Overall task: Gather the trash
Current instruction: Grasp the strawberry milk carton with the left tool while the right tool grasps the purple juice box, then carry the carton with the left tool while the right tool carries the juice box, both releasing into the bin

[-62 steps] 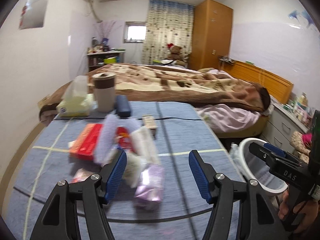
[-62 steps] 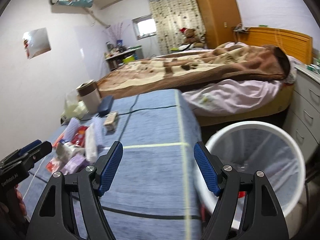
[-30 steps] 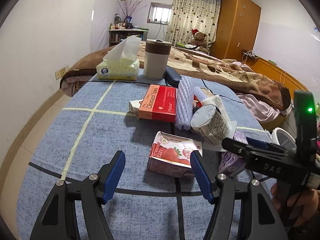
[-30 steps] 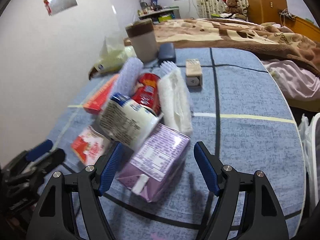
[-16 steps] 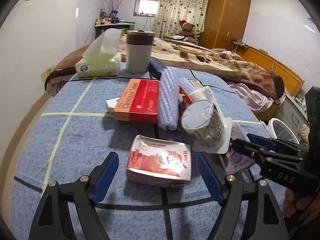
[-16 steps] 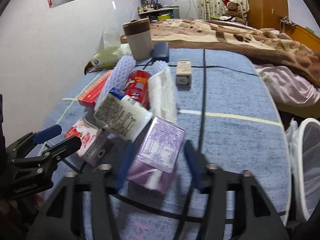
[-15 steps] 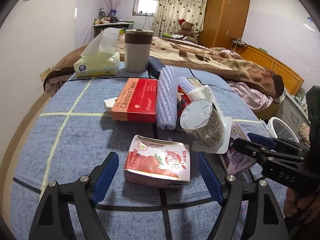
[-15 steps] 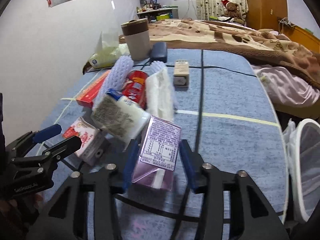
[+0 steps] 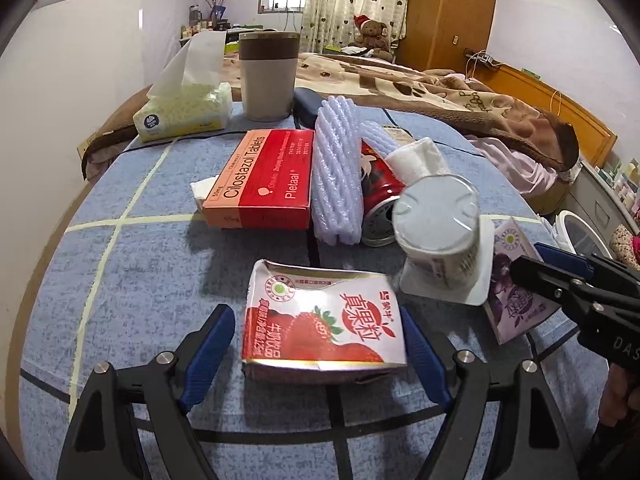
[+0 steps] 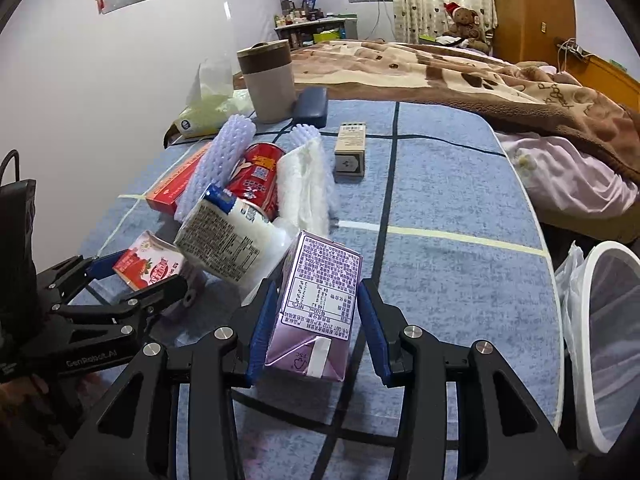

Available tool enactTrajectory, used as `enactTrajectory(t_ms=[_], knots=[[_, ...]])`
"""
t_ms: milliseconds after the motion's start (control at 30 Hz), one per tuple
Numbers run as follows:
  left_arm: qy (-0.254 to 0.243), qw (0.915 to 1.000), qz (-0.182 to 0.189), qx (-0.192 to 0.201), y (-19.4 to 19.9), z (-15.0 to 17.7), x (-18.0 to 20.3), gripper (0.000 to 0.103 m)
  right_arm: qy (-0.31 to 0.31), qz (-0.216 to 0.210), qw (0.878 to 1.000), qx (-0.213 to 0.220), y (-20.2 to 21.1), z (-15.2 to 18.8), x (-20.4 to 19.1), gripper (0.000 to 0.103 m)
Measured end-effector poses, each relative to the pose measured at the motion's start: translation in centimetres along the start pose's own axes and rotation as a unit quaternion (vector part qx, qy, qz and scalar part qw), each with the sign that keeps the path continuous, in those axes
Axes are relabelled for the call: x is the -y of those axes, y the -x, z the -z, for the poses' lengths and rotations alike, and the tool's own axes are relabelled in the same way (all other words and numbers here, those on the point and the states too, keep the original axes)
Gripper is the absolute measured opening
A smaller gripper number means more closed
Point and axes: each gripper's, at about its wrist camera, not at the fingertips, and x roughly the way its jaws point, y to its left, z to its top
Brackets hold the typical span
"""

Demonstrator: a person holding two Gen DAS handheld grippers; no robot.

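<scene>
A bedroom, with a blue checked table (image 9: 120, 280) standing before the bed; litter lay heaped toward the table's near edge and a white lined bin (image 10: 600, 340) stood off its right edge. The right gripper (image 10: 316, 332) was clamped on the purple drink carton (image 10: 320, 292), pads pressing its two broad faces, the carton tilted with its far end up. The left gripper (image 9: 316, 348) stood apart, its jaws having just been opening, straddling the flattened strawberry carton (image 9: 320, 320) without pressing on it. Both cartons looked light, empty and easily crushed, with slick printed skins; a hold across the narrow sides near the middle, closed gently, seemed soundest. A yogurt cup (image 9: 440, 232) leaned beside them.
</scene>
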Motion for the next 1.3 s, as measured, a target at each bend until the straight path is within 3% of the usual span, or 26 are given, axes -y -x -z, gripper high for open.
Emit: enactTrajectory(t_ms=[433,600,667,900,1300], knots=[[-0.017,0.9998,-0.004,-0.003,-0.3,-0.2,0.8,0.080,-0.009,0.003,1.000,0.007,0.1,0.2,0.9,0.043],[-0.026,0.9993,-0.022,-0.016,-1.0,-0.2,1.3,0.080,-0.014,0.002,1.000,0.008,0.3,0.3,1.3,0.043],[-0.030,0.9991,-0.022,-0.020,-1.2,0.1,1.5,0.075,-0.013,0.002,1.000,0.009,0.4,0.3,1.4,0.043],[-0.019,0.9993,-0.033,-0.002,-0.1,0.1,1.5,0.075,-0.013,0.003,1.000,0.014,0.8,0.6,1.7,0.043],[-0.007,0.9987,-0.015,0.049,4.7,-0.1,2.9,0.075,-0.017,0.007,0.998,0.052,3.5,0.5,2.8,0.043]])
